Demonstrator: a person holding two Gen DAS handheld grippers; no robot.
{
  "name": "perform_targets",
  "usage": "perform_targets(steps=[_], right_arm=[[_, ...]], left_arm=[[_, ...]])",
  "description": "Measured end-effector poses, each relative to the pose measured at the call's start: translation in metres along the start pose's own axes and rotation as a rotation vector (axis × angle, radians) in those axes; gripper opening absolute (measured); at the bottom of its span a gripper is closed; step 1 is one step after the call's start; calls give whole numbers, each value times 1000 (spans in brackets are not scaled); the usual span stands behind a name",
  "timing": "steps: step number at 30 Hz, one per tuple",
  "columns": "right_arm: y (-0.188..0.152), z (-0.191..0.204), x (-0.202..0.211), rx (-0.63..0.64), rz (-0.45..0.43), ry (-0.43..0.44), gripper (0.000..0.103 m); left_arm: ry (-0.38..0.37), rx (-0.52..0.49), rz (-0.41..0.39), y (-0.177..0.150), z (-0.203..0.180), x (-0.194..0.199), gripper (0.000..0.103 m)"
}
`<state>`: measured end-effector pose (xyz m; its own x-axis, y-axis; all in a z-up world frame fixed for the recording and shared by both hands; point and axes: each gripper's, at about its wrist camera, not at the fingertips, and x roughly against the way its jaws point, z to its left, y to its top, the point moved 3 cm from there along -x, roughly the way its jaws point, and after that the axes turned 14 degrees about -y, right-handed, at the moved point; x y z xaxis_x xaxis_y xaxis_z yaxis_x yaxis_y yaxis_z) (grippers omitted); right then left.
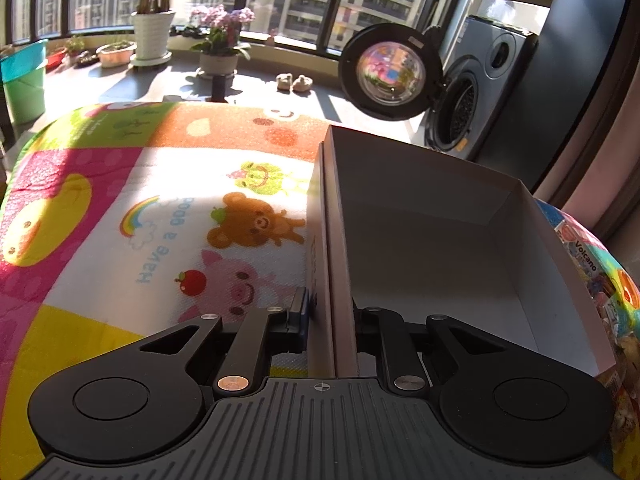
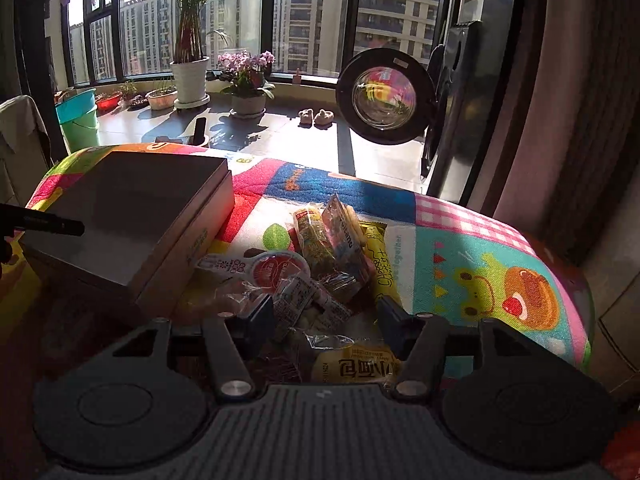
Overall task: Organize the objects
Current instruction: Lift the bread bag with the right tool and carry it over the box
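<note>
An open, empty cardboard box (image 1: 420, 240) stands on the colourful play mat (image 1: 120, 208). My left gripper (image 1: 330, 316) is shut on the box's left wall, one finger outside and one inside. In the right wrist view the same box (image 2: 132, 208) sits at the left, with a left finger (image 2: 52, 226) reaching over its rim. A pile of snack packets (image 2: 332, 248) lies beside the box, among them a red-lidded cup (image 2: 276, 270), a yellow cheese packet (image 2: 382, 264) and a yellow bread packet (image 2: 352, 366). My right gripper (image 2: 324, 316) is open, low over the near packets, with a clear wrapper (image 2: 304, 300) between its fingers.
Beyond the mat a washing machine (image 1: 476, 92) stands with its round door (image 1: 386, 68) swung open. Potted plants (image 1: 220, 40), a green bucket (image 1: 24, 80) and a pair of slippers (image 1: 294, 82) are on the sunlit floor by the windows. A curtain (image 2: 560, 120) hangs at the right.
</note>
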<state>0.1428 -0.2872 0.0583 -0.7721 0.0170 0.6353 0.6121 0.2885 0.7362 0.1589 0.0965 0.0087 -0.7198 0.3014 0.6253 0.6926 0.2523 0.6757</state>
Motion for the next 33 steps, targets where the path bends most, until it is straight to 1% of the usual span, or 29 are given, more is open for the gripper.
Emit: perform_targets(steps=[1, 4, 7, 9, 11, 12, 13, 14, 17, 20, 22, 25, 30, 33], right_arm=[[-7, 10, 5, 40, -9, 5, 70], [-17, 47, 4, 138, -28, 24, 75], [-17, 75, -13, 185, -7, 60, 78], [-19, 91, -25, 237, -13, 19, 81], [-18, 97, -30, 257, 1, -16, 72], [-16, 95, -30, 252, 10, -41, 57], [-15, 91, -28, 242, 25, -37, 56], [-14, 84, -22, 214, 42, -16, 56], [-17, 71, 3, 177, 57, -24, 55], [-23, 59, 37, 108, 88, 29, 55], [-28, 58, 54, 87, 102, 58, 55], [-32, 68, 75, 87, 100, 88, 55], [-11, 88, 92, 45, 82, 184, 55], [11, 101, 98, 27, 53, 250, 55]], left_arm=[[5, -3, -4, 0, -1, 0, 17], [20, -24, -14, -2, -3, 0, 15], [35, -30, -21, -3, -5, 0, 14], [35, -9, -26, -1, -3, 0, 14], [35, 5, -34, -2, -2, -1, 14], [36, 9, -37, -2, -2, -1, 14], [37, 11, -40, -2, -1, -1, 14], [37, 10, -42, -3, -1, -1, 14], [42, -11, -32, -7, -1, -4, 13], [40, -27, -28, -9, -1, -4, 13], [41, -34, -29, -9, -2, -4, 13], [39, -30, -32, -9, -1, -4, 13], [38, -12, -37, -9, 0, -3, 13], [48, -8, -42, -10, -2, -3, 13]])
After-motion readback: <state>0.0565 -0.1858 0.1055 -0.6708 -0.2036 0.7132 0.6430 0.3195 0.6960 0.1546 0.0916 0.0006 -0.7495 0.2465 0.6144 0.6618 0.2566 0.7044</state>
